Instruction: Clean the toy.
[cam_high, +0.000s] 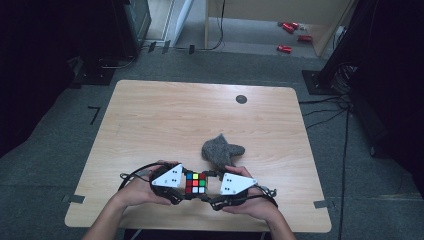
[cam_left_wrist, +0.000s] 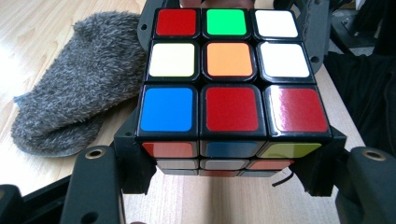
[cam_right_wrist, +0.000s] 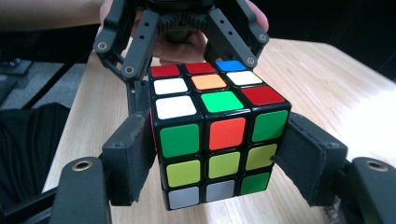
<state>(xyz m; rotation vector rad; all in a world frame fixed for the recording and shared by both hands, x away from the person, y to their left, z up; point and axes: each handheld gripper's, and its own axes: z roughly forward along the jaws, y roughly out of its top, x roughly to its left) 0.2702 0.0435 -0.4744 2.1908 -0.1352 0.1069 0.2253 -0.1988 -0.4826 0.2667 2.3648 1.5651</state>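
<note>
A scrambled Rubik's cube (cam_high: 195, 183) hangs just above the front of the wooden table (cam_high: 165, 120), held between both grippers. My left gripper (cam_high: 186, 186) comes in from the left and is shut on it. In the left gripper view its pads (cam_left_wrist: 133, 163) clamp the cube (cam_left_wrist: 229, 93) at the near bottom layer. My right gripper (cam_high: 206, 188) comes in from the right. In the right gripper view its pads (cam_right_wrist: 133, 154) sit against both sides of the cube (cam_right_wrist: 219, 135), whose white, green and red top faces up.
A grey fuzzy sock (cam_high: 221, 150) lies on the table just behind the cube and shows beside it in the left gripper view (cam_left_wrist: 79, 98). A small black disc (cam_high: 241, 99) sits near the far edge. Red objects (cam_high: 290, 30) lie on the floor beyond.
</note>
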